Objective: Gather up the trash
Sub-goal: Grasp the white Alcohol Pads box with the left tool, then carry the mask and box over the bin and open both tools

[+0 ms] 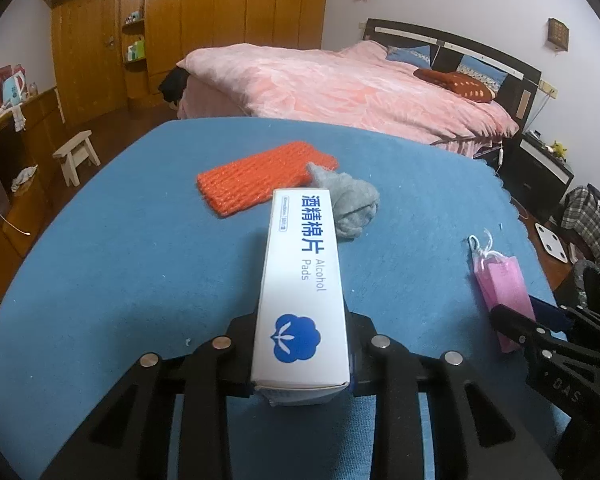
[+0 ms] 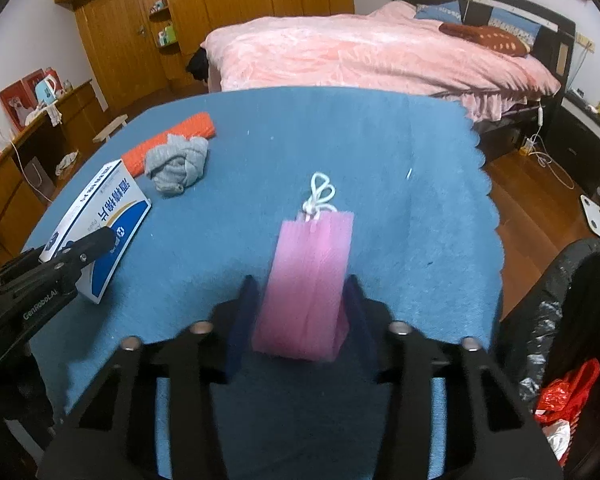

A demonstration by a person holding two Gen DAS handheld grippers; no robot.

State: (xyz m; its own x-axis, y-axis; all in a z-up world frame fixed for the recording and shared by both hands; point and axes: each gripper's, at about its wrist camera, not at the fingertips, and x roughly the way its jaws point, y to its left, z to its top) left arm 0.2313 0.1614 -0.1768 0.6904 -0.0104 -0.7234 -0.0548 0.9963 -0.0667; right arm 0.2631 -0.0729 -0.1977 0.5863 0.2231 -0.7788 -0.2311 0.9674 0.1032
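My left gripper [image 1: 300, 344] is shut on a white and blue alcohol pads box [image 1: 300, 280], which points away over the blue table cloth [image 1: 140, 260]. The box also shows in the right wrist view [image 2: 100, 216], with the left gripper [image 2: 88, 246] on it. My right gripper [image 2: 300, 312] is shut on a pink paper bag [image 2: 308, 280] with white string handles; the bag also shows in the left wrist view [image 1: 500, 288]. An orange foam net sleeve [image 1: 260, 180] and a crumpled grey cloth [image 1: 348, 204] lie further back on the cloth.
A bin lined with a black bag [image 2: 548, 312] stands at the table's right edge, holding red and white trash [image 2: 564, 396]. A pink bed [image 1: 360, 88], a wooden wardrobe [image 1: 220, 20], a small stool [image 1: 76, 156] and a white scale [image 1: 552, 240] stand around.
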